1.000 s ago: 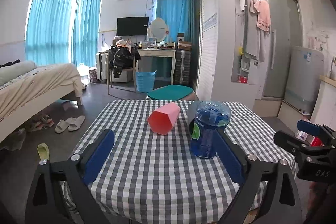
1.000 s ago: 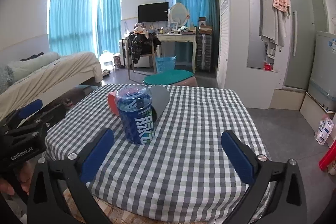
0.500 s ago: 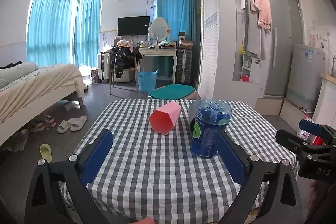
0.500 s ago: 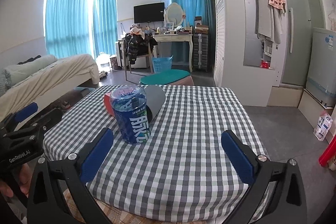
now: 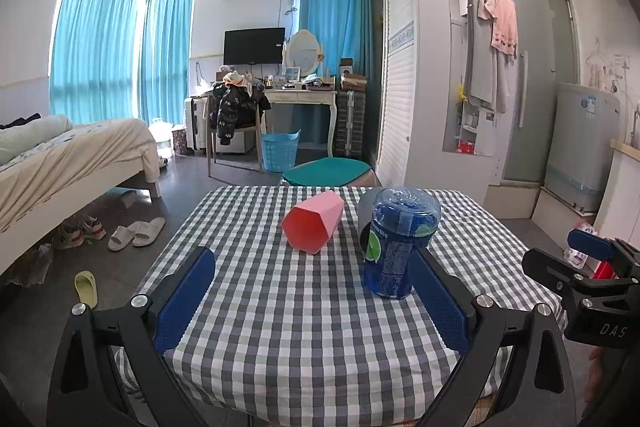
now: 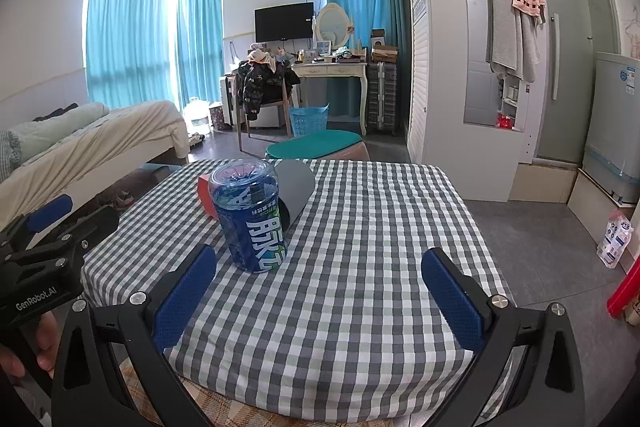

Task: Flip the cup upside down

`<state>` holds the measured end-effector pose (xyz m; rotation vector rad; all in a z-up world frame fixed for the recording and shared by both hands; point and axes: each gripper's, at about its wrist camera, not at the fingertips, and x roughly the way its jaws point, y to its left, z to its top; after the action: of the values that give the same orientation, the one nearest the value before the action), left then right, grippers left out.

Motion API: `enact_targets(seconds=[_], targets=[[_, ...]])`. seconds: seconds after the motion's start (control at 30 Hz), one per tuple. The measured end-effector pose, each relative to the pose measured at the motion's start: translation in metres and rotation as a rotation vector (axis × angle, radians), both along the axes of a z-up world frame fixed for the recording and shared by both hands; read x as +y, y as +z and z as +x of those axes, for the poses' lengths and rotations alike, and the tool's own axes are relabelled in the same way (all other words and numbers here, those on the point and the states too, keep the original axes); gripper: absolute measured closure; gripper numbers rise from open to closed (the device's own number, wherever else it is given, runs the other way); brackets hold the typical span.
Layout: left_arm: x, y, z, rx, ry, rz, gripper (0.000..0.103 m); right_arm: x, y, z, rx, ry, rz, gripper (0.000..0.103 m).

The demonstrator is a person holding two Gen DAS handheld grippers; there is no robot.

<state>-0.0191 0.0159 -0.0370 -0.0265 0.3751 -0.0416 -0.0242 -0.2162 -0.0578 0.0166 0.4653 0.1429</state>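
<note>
Cup, pink and six-sided, is lying on its side on the checked desk, and that tilt is what my next move hangs on. From my left hand-held gripper it sits dead ahead at about twelve o'clock, well apart from the pads, with bare cloth between us. Its open mouth faces back toward me and a touch to seven o'clock; its closed base points away toward one o'clock, so the long axis runs roughly along my line of approach, slightly skewed.

My left hand-held gripper is spread wide and carrying nothing. My right hand-held gripper is likewise spread wide and empty. From the right view the cup is only a red sliver at about eleven o'clock, mostly hidden behind the blue bottle, which stands upright and nearer to me. A grey cup lies just behind the bottle too.

So I judge the left side has the clear lane; the right would have to reach round the bottle. In the left view that bottle stands at one o'clock, near the pink cup but not touching it, close to my right pad. I would come in straight, pinch across the flat walls, then roll the mouth downward. The risk, I think, is clipping the bottle.
</note>
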Motion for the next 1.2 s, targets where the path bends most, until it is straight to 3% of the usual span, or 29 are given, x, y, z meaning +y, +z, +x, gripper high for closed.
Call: enact_targets(seconds=[1.2], targets=[[0.0020,0.0012,0.0012,0.005,0.005,-0.002,0.003,0.0045,-0.0080,0.0069,0.029,0.001,-0.004,0.000]])
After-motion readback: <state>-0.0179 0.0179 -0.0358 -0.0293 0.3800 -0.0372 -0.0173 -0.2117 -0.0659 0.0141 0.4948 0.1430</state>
